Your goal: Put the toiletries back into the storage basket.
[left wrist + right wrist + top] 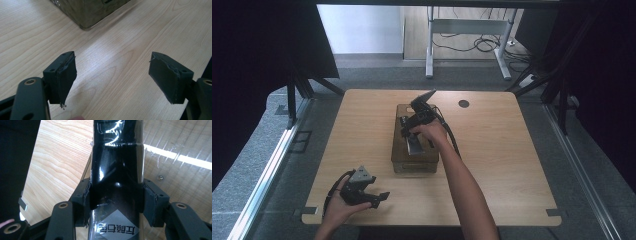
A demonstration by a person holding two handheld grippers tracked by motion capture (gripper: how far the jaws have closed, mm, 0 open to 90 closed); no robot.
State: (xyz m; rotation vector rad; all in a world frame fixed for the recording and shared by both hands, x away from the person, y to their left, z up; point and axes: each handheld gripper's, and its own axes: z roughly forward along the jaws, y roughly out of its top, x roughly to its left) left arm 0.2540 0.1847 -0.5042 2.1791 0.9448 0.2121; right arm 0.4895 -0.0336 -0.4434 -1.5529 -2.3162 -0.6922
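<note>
My right gripper [411, 132] hovers over an olive, see-through box [414, 164] in the middle of the table. It is shut on a glossy black wrapped pack [116, 167] with a grey diamond label, and both pads [150, 198] press its sides. From above, the pack [415, 146] hangs down into the box. The box's clear wall [180, 142] lies just behind the pack. My left gripper [378, 198] rests near the front left of the table. Its jaws [112, 75] stand wide open over bare wood, and a corner of the box [92, 12] shows beyond them.
The wooden table [492, 165] has a round cable hole [463, 104] at the back right. Its front edge lies close to my left gripper. Black curtains flank both sides, and a desk frame with cables [472, 42] stands on the floor beyond.
</note>
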